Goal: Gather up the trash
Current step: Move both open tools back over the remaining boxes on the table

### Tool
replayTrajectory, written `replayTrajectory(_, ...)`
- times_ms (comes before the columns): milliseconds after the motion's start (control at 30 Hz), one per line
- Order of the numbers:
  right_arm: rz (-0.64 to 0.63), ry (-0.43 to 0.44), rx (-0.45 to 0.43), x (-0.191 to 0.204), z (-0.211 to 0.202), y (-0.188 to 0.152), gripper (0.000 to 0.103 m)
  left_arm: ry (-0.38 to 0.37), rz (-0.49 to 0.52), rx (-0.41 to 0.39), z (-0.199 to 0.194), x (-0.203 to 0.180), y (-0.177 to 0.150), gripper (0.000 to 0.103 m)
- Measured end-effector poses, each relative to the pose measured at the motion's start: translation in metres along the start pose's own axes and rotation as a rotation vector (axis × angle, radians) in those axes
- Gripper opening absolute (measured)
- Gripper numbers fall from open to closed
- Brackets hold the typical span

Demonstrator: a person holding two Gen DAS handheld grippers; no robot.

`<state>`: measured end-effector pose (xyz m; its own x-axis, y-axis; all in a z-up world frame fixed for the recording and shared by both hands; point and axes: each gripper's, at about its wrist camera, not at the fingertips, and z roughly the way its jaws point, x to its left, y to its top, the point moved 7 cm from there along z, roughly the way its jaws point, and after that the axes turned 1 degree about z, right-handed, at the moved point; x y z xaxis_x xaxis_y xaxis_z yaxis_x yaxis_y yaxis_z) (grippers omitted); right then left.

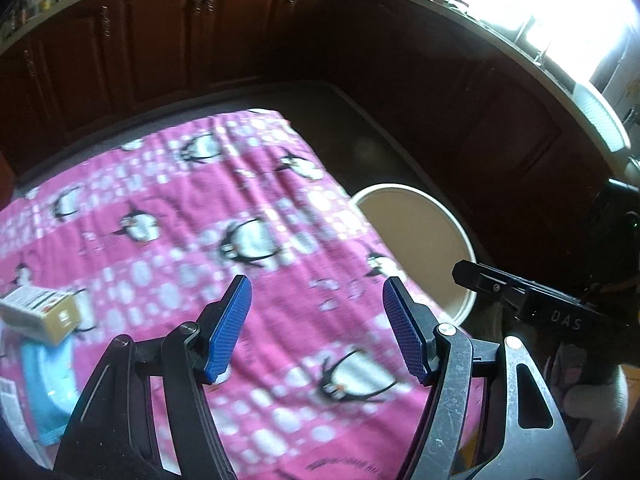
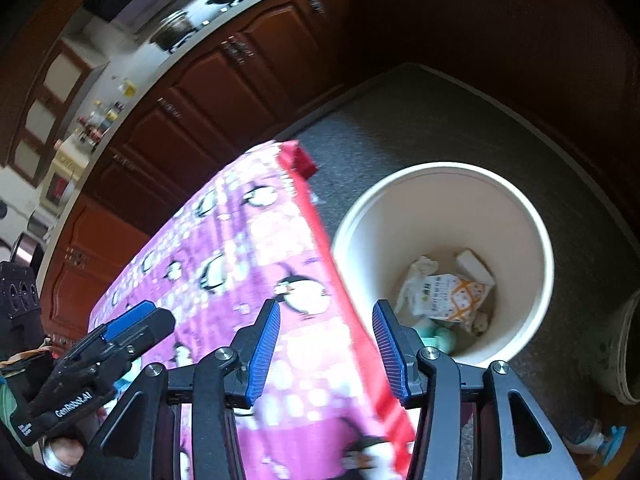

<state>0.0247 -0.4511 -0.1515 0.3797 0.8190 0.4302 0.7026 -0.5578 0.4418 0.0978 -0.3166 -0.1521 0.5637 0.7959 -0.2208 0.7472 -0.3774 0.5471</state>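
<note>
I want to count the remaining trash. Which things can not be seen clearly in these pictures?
- Small box, left wrist view: blurred, label unreadable.
- Blue packet, left wrist view: cut off by the edge and left tool.
- Trash low in the bin, right wrist view: partly hidden by the right tool.

I see open pink cloth point(image 1: 208, 216) ahead, with only a small box point(image 1: 38, 314) at its left edge. The bin point(image 2: 536, 240) mouth beside the table stands unobstructed; dark cabinets point(image 1: 160, 40) wall the far side.
</note>
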Motion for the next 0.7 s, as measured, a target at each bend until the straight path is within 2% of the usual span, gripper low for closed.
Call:
replayTrajectory(400,-0.143,0.07,0.076,0.084,0.028,-0.026,0.05,0.077,-0.091,-0.041,-0.049,0.066,-0.025,0.067)
replayTrajectory(600,-0.215,0.117,0.13,0.126,0.046,-0.045,0.051,0.108,-0.149,-0.034,-0.074,0.106,-0.049,0.067)
replayTrajectory(700,-0.257,0.138,0.155,0.146,0.053,-0.054,0.056,0.136,-0.182,-0.033,-0.088,0.13,-0.063,0.067)
